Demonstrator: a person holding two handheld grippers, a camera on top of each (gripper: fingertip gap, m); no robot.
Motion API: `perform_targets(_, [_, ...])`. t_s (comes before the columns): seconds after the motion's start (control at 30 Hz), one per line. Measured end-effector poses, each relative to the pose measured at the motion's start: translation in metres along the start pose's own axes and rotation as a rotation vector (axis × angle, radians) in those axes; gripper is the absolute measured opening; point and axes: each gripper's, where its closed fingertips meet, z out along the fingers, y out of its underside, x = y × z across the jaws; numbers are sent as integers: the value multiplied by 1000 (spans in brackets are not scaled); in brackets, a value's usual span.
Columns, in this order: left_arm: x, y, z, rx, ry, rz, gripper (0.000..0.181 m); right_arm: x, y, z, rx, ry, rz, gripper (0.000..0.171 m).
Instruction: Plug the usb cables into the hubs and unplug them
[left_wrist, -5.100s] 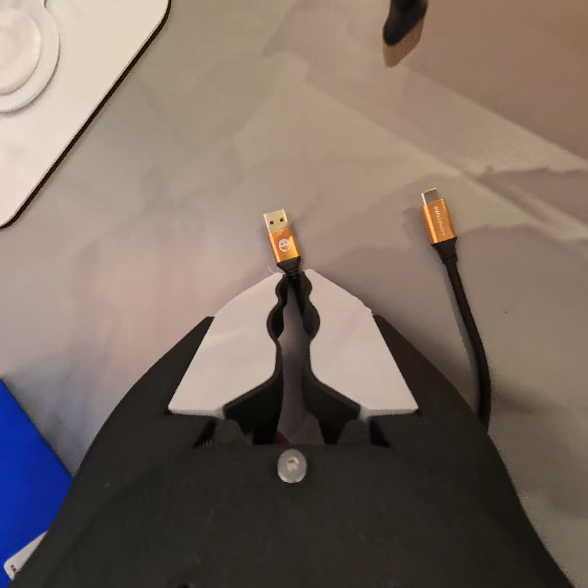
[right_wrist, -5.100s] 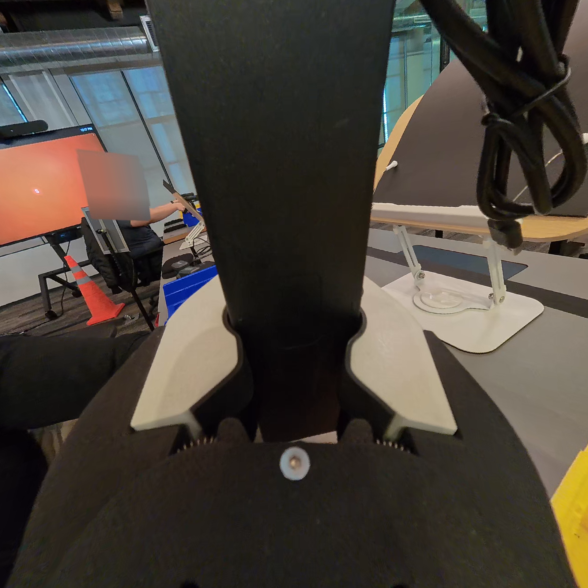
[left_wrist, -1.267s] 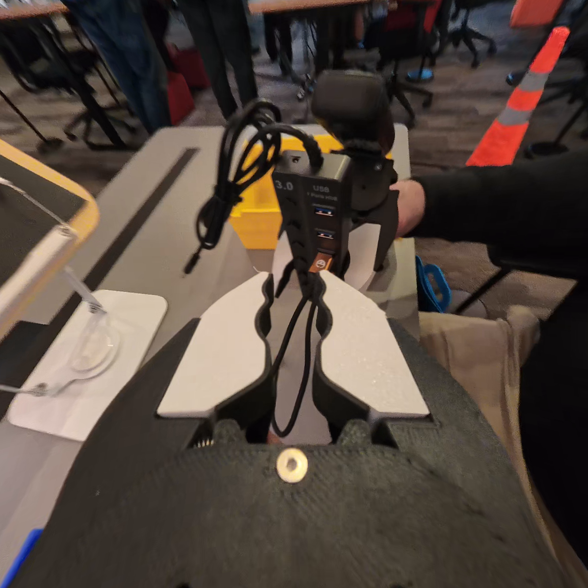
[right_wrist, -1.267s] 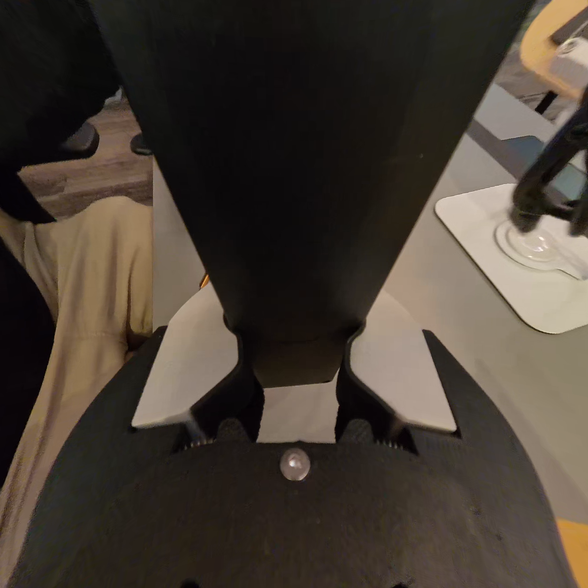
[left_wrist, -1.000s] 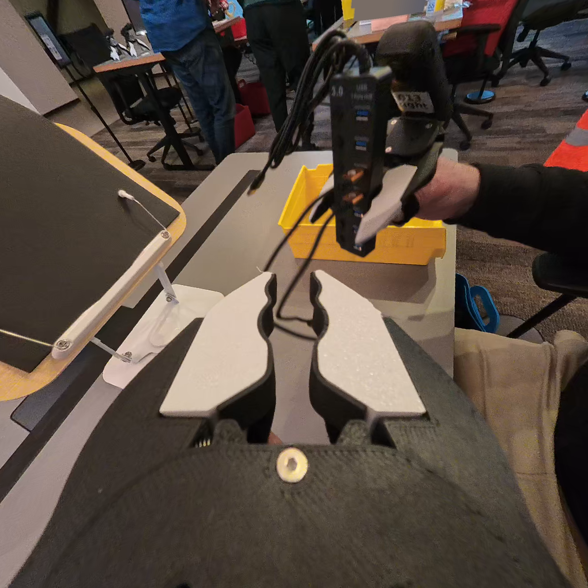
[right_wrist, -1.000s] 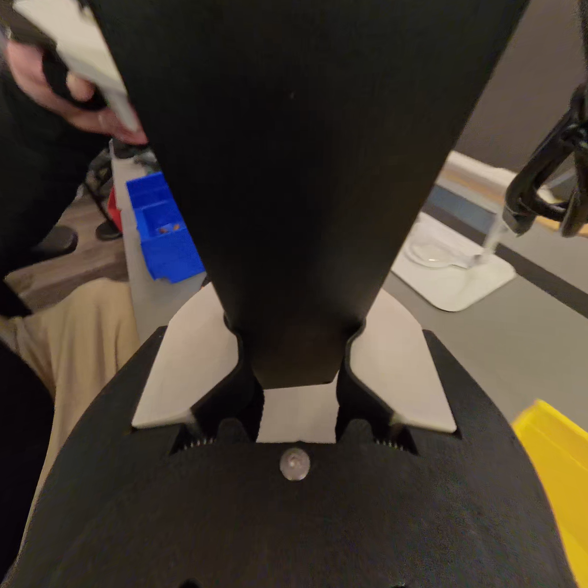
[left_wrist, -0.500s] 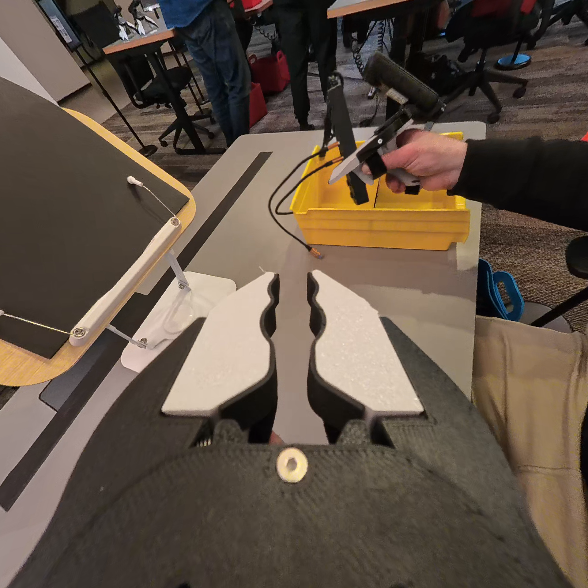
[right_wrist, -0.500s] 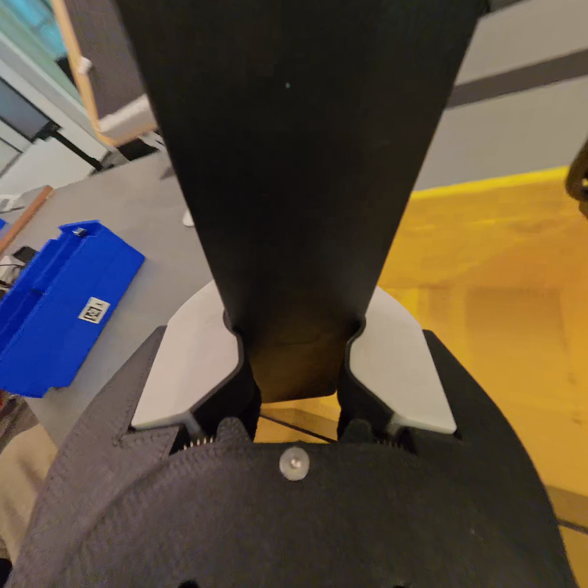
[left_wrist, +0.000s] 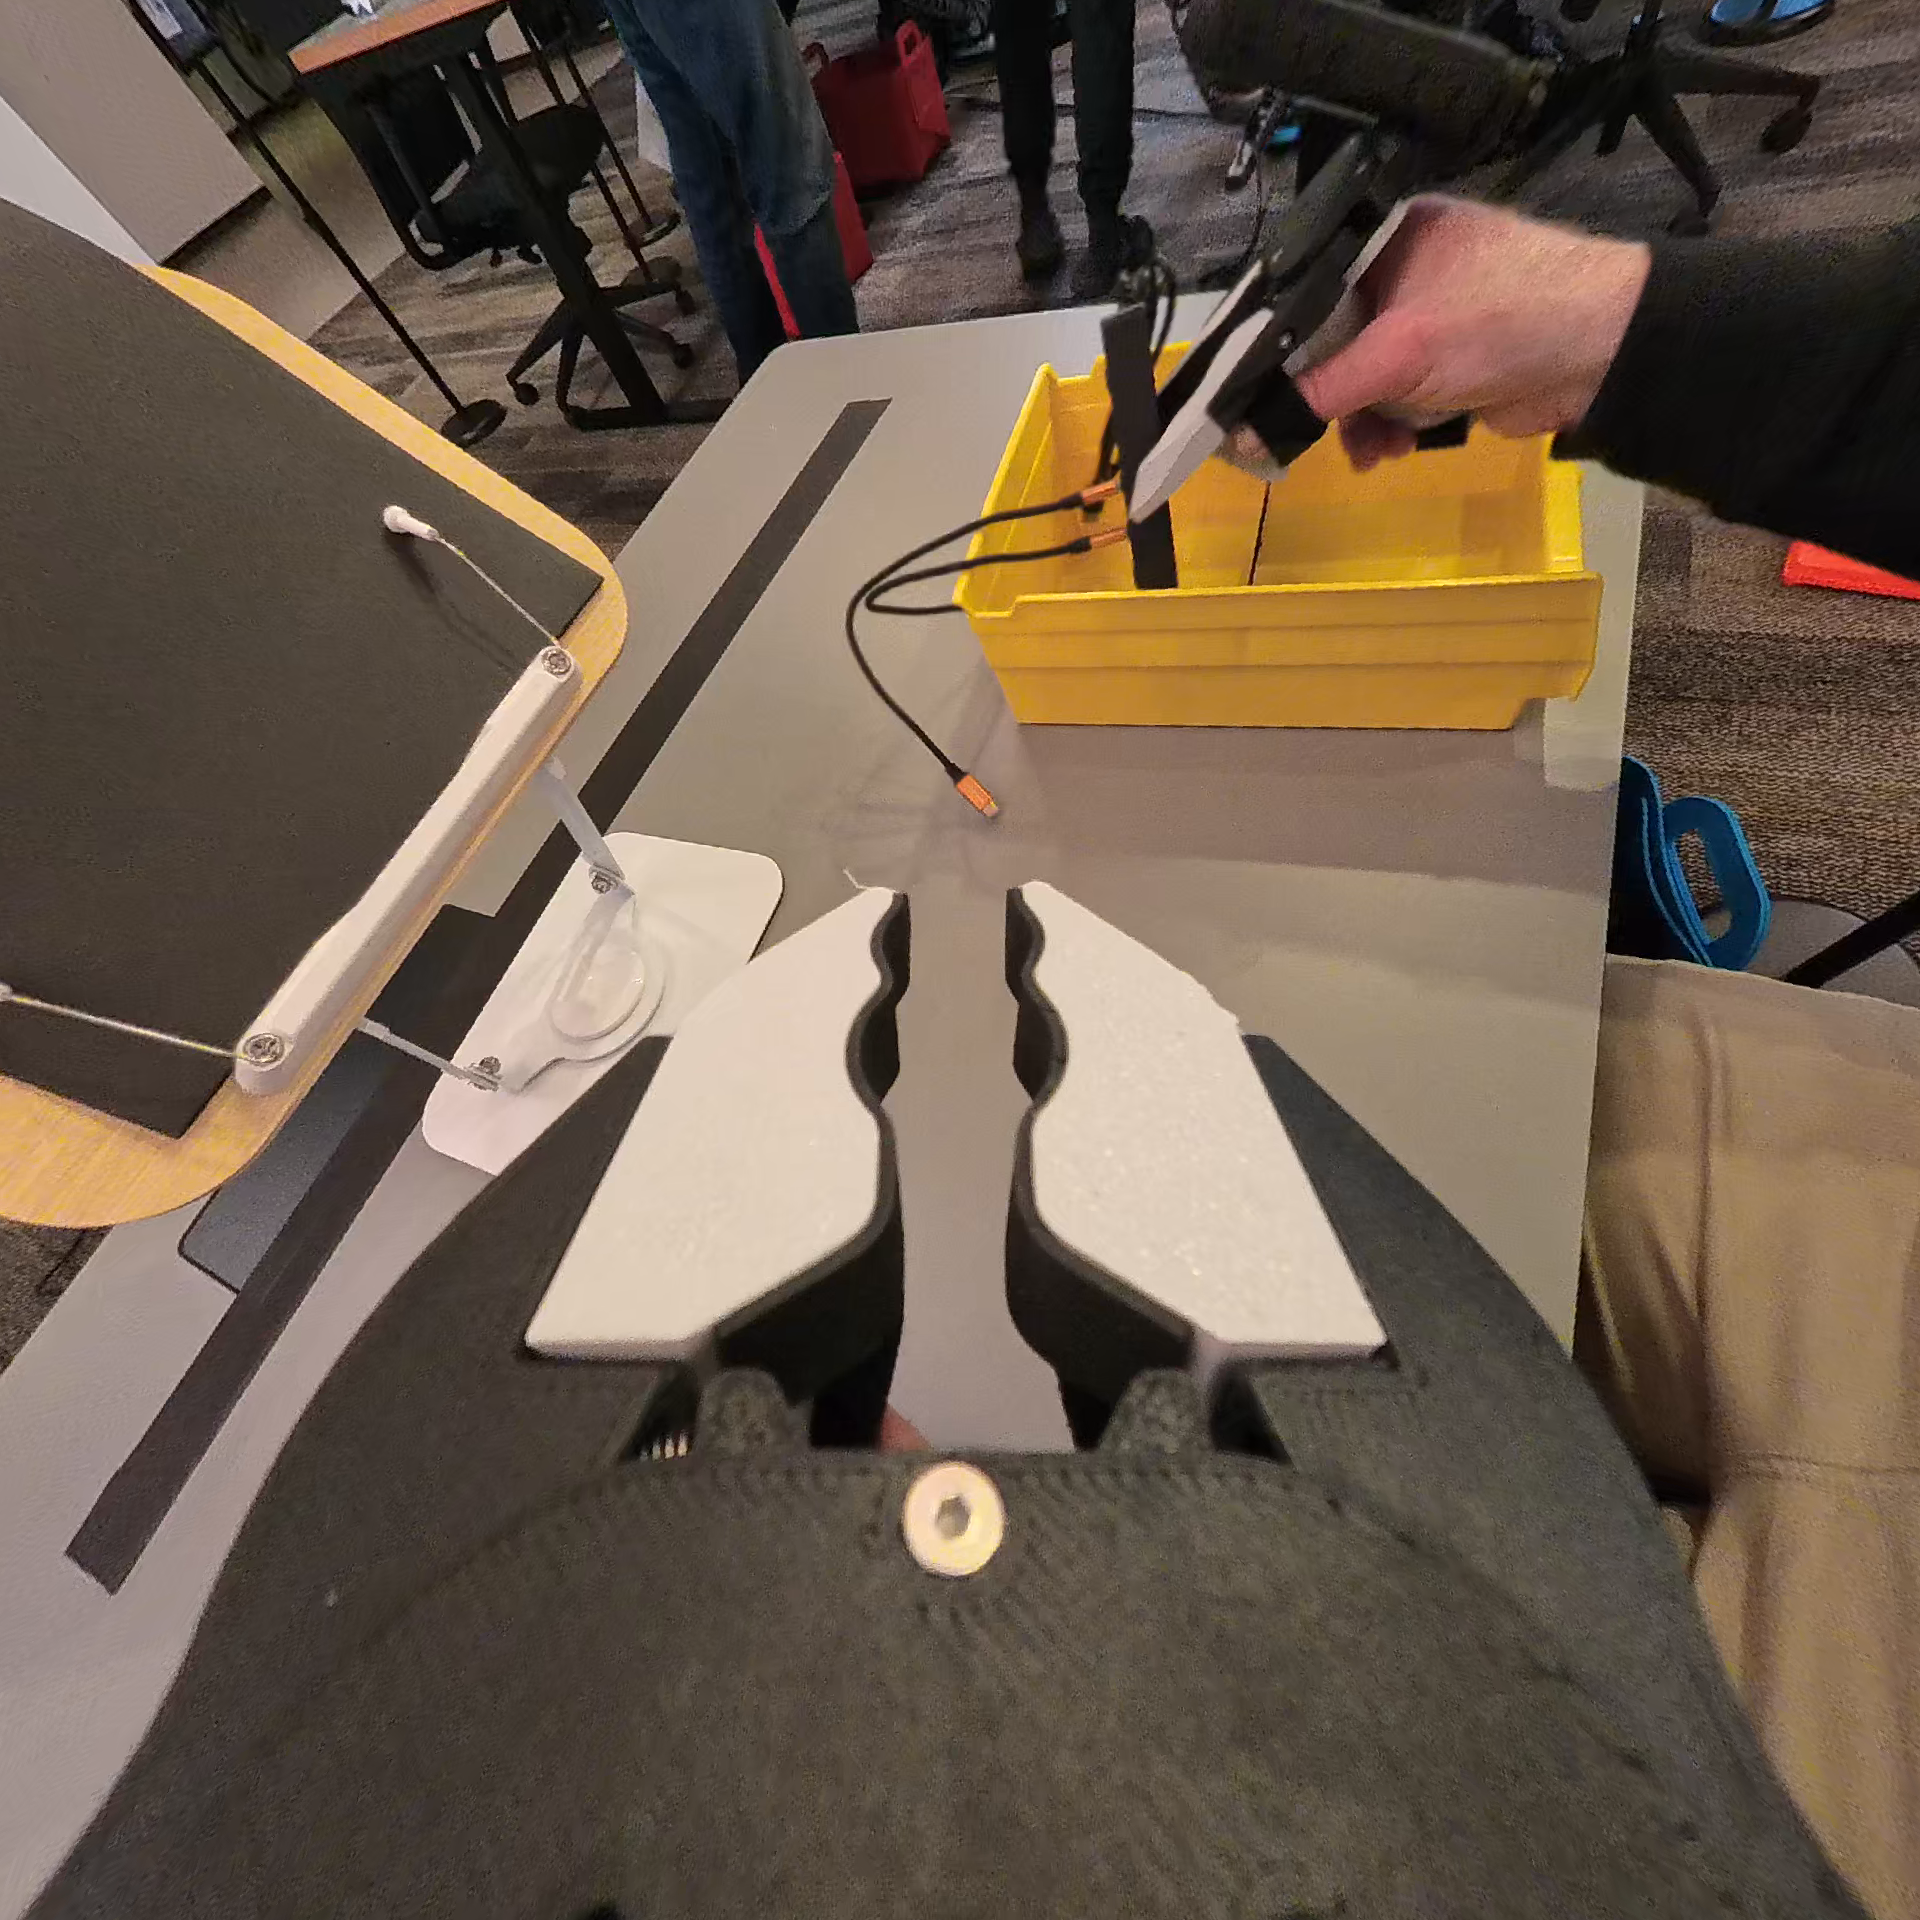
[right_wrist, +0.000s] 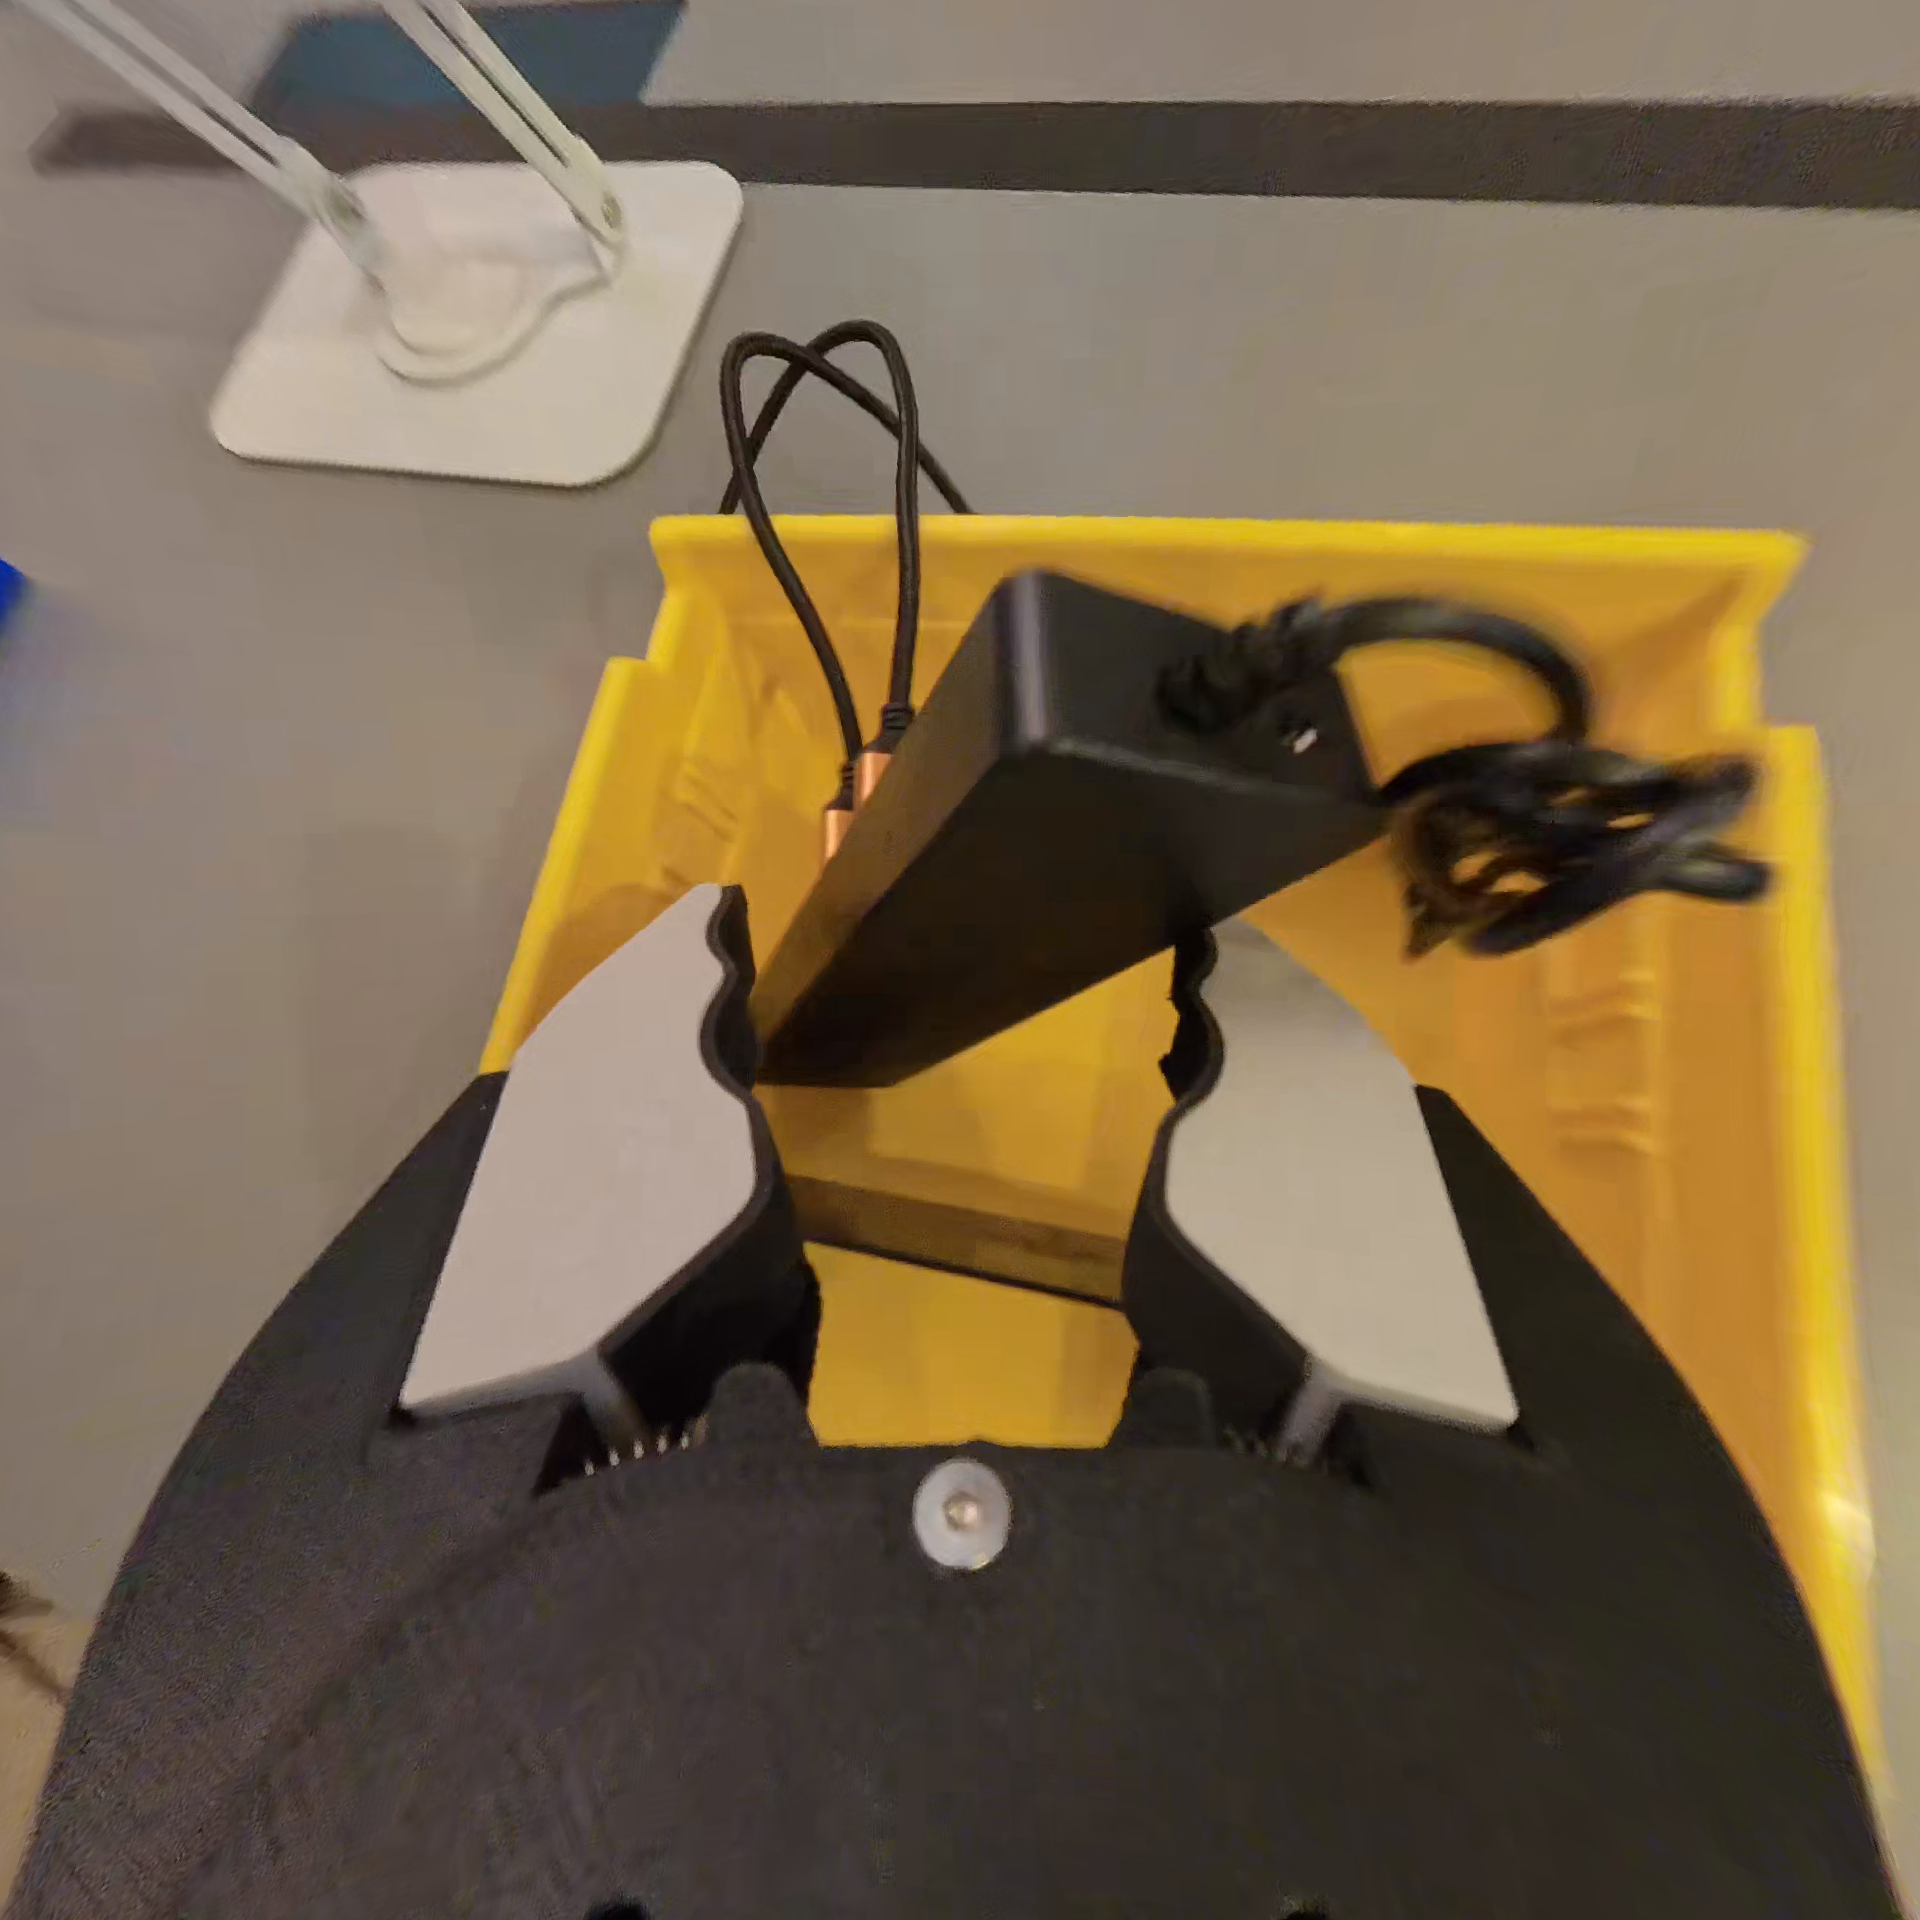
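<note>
A black USB hub (right_wrist: 1091, 810) stands tilted in the yellow bin (right_wrist: 1662, 1039), its lower end against my right gripper's left finger. My right gripper (right_wrist: 961, 925) is open around the hub, jaws wide apart. Two thin black cables with orange plugs (right_wrist: 847, 810) are plugged into the hub's side. The hub's own bundled cord (right_wrist: 1558, 831) hangs at its top. In the left wrist view the hub (left_wrist: 1138, 447), the bin (left_wrist: 1278, 644) and the right gripper (left_wrist: 1148, 499) show far ahead. One cable's loose orange end (left_wrist: 975, 798) lies on the table. My left gripper (left_wrist: 954, 894) is empty, with a narrow gap.
A dark board on a wooden panel (left_wrist: 208, 623) rests on a white stand (left_wrist: 623, 966) at the left. A dark strip (left_wrist: 727, 582) runs along the grey table. A person's legs (left_wrist: 1756, 1247) are at the right edge. People and office chairs stand beyond the table. My right fingertips sit around 40 centimeters from my left ones.
My right gripper carried the hub from in front of the left gripper down into the yellow bin, then opened its jaws. The cable's loose end now lies on the table. My left gripper kept still.
</note>
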Motion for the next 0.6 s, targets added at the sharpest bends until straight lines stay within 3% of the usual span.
perform_targets(0.03, [-1, 0, -1, 1, -2, -2, 17, 3, -1, -7, -19, 30, -44, 74])
perform_targets(0.37, [-5, 3, -5, -18, -20, 12, 17, -8, -48, -45, -18, 248, -409, 52])
perform_targets(0.6, [-5, 10, -5, -53, -35, 34, 17, 26, -43, -18, -95, 377, -516, 39])
